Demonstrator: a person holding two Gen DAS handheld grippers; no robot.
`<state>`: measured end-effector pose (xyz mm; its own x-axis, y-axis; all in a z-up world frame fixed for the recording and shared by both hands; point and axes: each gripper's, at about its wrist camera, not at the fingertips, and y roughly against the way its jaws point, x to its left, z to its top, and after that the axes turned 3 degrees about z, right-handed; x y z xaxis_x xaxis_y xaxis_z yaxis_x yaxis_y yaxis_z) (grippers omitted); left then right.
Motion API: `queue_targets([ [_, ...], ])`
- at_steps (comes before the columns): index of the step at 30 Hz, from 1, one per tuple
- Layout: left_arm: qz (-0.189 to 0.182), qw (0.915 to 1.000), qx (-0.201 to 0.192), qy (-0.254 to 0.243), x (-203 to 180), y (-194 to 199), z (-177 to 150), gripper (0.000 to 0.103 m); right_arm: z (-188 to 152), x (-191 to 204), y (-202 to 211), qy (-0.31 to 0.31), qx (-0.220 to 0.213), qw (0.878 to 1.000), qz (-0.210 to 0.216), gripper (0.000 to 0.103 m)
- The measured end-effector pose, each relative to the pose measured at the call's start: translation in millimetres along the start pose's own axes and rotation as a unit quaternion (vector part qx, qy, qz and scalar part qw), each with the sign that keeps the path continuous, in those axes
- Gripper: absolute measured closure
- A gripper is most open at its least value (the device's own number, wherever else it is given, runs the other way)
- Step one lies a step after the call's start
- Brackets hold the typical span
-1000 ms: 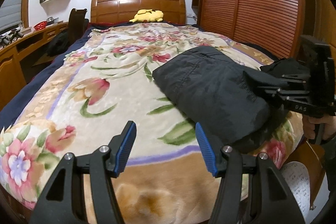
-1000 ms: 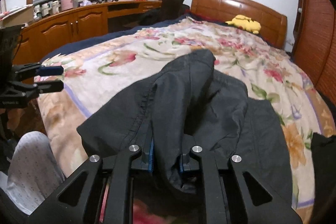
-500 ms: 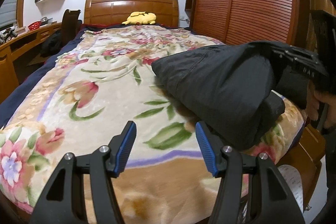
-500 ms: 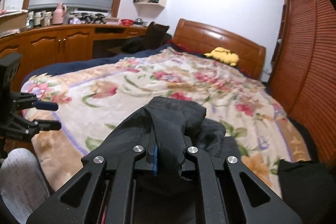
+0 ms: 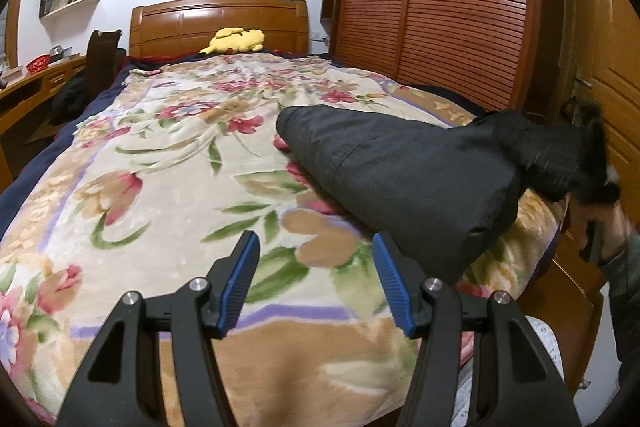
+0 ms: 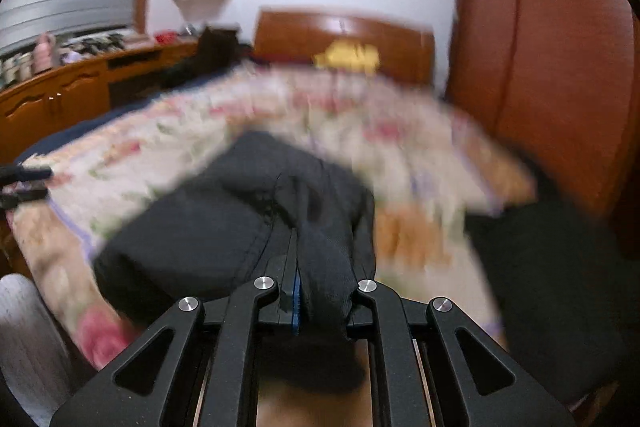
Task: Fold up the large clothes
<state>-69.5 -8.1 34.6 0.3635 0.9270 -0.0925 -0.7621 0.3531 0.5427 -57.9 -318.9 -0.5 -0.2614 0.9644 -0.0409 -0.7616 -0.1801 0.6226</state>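
A large dark grey garment (image 5: 400, 167) lies folded on the right side of the flowered bed cover (image 5: 180, 155). Its near end is lifted off the bed toward the right. My right gripper (image 6: 320, 291) is shut on a bunch of that garment's cloth (image 6: 316, 227), which drapes over its fingers. In the left wrist view that gripper shows as a blurred dark shape (image 5: 592, 155) at the right edge, with a hand under it. My left gripper (image 5: 316, 279) hovers open over the foot of the bed, left of the garment, with nothing between its blue pads (image 5: 240, 279).
A yellow plush toy (image 5: 236, 41) lies by the wooden headboard (image 5: 220, 21). A slatted wardrobe (image 5: 440, 7) runs along the right. A wooden desk (image 6: 60, 95) and a chair with dark clothes (image 5: 92, 75) stand on the left. Another dark cloth (image 6: 552, 259) lies at the bed's right side.
My right gripper has swung fast to the right with the cloth, dragging the garment's near end up and rightward. The left gripper has drifted slightly and stayed open.
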Motion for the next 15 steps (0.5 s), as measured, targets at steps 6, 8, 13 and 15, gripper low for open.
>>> queue_targets([
  [6,0.000,0.9999,0.008,-0.007,-5,-6,-1,0.045,-7,2,11,-0.012,-0.007,1.000,0.018,0.090],
  [8,0.000,1.0000,0.005,-0.006,-4,-6,0,0.045,6,1,22,-0.021,-0.015,0.999,0.028,0.081],
  [13,0.003,1.0000,0.002,-0.002,1,-3,0,0.045,35,7,55,0.001,-0.064,0.998,-0.002,0.057],
  [15,0.004,1.0000,0.003,0.000,2,-3,-1,0.045,48,7,65,-0.007,-0.089,0.996,0.005,0.049],
])
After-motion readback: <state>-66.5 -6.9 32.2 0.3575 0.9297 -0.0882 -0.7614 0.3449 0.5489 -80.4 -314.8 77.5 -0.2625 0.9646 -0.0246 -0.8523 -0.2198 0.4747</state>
